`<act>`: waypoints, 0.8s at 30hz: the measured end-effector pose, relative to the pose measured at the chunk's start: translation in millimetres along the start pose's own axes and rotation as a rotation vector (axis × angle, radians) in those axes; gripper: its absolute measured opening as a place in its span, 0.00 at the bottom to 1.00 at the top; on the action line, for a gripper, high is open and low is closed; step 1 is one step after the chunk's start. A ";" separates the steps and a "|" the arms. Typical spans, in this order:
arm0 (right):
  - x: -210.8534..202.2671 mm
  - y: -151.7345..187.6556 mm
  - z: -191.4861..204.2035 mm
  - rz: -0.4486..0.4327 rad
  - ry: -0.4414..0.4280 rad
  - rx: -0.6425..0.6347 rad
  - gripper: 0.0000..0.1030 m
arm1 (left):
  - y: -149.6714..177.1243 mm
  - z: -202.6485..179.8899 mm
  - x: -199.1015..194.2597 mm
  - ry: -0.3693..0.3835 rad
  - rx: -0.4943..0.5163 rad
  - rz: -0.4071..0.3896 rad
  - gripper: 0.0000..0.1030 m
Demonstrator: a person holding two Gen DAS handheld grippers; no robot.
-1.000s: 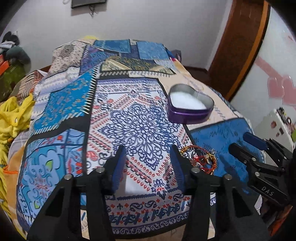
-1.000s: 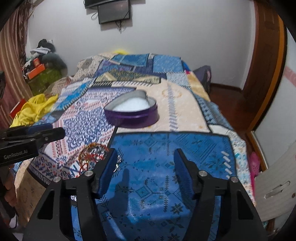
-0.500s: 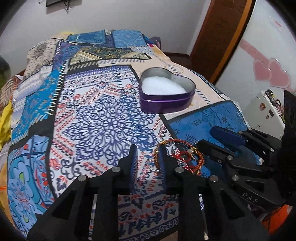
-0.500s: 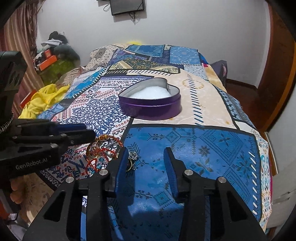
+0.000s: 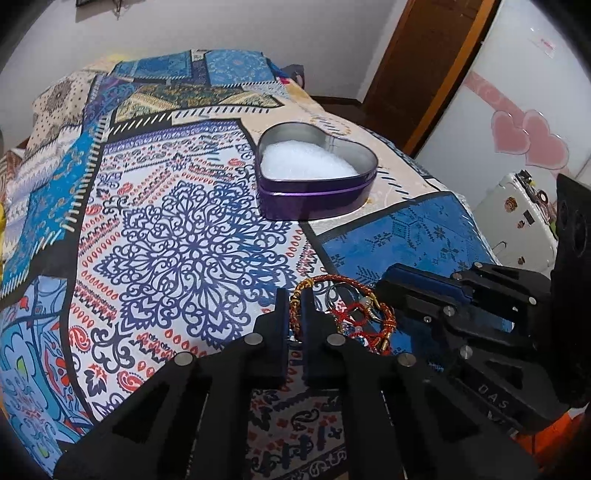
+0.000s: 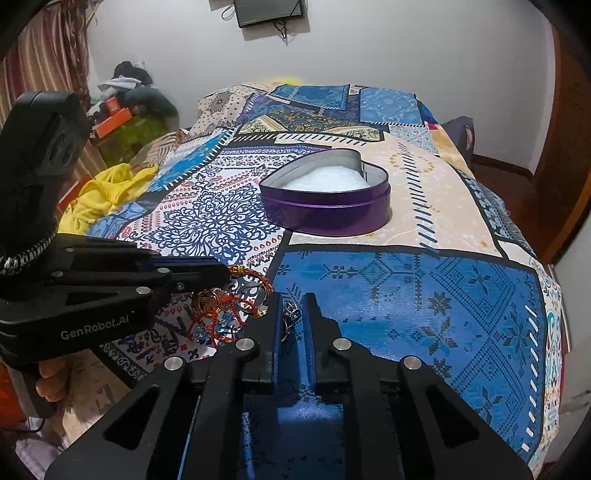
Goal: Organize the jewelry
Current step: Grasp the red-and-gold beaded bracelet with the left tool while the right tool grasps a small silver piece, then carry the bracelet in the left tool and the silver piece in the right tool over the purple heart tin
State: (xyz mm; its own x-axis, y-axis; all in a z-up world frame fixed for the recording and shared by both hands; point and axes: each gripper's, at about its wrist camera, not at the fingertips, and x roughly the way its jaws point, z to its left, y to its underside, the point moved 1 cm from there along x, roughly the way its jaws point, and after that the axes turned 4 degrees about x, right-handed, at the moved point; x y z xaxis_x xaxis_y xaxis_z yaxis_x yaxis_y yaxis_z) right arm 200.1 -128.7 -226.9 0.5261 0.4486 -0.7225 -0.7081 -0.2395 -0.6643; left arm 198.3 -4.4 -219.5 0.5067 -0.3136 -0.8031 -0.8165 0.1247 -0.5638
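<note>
Where both tools meet, tangled red-gold bracelets [image 5: 347,310] lie heaped.

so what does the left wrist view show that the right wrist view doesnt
Only the left wrist view: pink heart stickers on a white door, and a white case. Only the right wrist view: yellow cloth, a wall screen, a curtain. Both: the heart tin, the bangle pile, the patterned bedspread, and both grippers.

You have a patchwork bedspread [image 6: 424,291] under everything, with a yellow cloth [image 6: 99,192] bunched at its left edge. Pink heart stickers [image 5: 528,138] mark the white door on your right, and a dark screen [image 6: 271,11] hangs on the far wall.
</note>
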 end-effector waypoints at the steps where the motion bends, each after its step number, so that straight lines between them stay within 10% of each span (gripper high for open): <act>1: -0.9 -0.2 -0.1 -0.001 0.005 0.001 0.08 | 0.2 -1.7 -2.6 0.001 0.010 -0.013 0.04; 24: -42.1 -22.3 -2.5 -0.122 0.073 0.018 0.08 | -18.2 3.5 -70.3 -0.069 -0.006 -0.191 0.04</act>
State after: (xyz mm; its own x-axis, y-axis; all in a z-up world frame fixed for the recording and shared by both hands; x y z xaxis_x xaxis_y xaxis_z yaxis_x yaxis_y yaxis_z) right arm 195.0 -144.4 -182.1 0.6415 0.4090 -0.6490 -0.6446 -0.1714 -0.7451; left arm 178.5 18.6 -153.4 0.6702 -0.2660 -0.6929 -0.7051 0.0631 -0.7063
